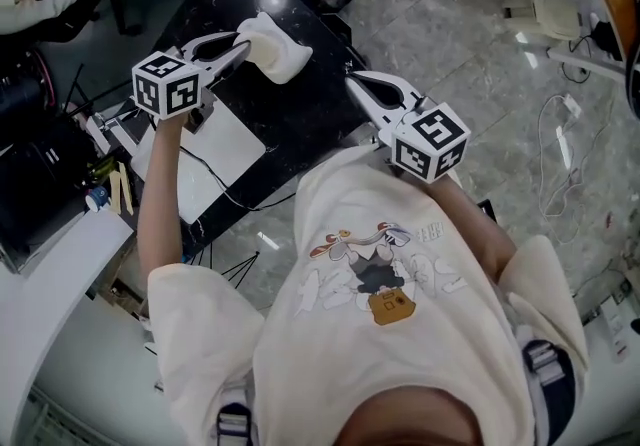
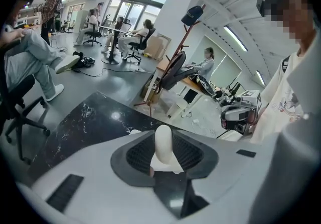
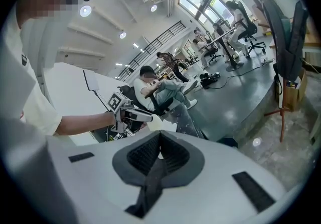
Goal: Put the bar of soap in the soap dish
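Observation:
My left gripper (image 1: 243,42) is shut on a white bar of soap (image 1: 268,36) and holds it over the far part of the black marble table (image 1: 290,124). In the left gripper view the soap (image 2: 163,143) stands on edge between the dark pads, pinched on both sides. More white shows right under it (image 1: 292,62); I cannot tell whether that is the soap dish or part of the soap. My right gripper (image 1: 352,82) hovers off the table's right edge, shut and empty; in its own view its pads (image 3: 150,157) meet along a line.
A white sheet (image 1: 205,149) lies on the table's near left, with a black cable across it. Dark equipment (image 1: 40,174) and a white desk (image 1: 50,274) stand at the left. Cables (image 1: 560,144) trail over the grey floor at the right. Seated people (image 2: 30,52) are farther off.

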`<act>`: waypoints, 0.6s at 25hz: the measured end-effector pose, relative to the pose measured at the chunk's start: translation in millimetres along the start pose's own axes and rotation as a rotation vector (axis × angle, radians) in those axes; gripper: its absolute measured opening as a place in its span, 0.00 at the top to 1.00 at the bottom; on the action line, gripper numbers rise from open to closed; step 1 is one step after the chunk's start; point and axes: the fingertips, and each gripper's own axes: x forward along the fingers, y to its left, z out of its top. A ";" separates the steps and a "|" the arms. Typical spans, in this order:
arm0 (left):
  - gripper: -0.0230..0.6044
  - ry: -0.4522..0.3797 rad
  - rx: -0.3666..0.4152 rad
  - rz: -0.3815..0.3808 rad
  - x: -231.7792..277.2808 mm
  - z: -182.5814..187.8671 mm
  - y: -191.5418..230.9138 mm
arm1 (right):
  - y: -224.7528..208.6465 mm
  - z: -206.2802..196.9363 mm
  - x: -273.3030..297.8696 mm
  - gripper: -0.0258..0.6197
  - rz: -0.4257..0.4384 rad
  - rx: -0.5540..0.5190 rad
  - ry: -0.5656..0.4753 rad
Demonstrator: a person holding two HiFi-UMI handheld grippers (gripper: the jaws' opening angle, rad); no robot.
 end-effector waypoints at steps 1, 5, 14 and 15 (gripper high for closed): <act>0.78 0.003 -0.004 -0.008 2.0 0.3 1.2 | -0.1 0.0 -0.2 0.95 -0.002 -0.002 0.001; 0.78 0.003 -0.037 -0.033 2.1 1.1 8.8 | 2.7 0.9 2.6 0.95 0.004 -0.007 -0.002; 0.78 0.008 0.006 0.045 5.0 -1.6 31.0 | 6.2 0.3 -1.0 0.95 0.003 -0.009 -0.008; 0.78 0.017 0.019 0.051 5.6 -1.6 31.9 | 6.5 0.3 -1.0 0.95 0.003 -0.010 -0.009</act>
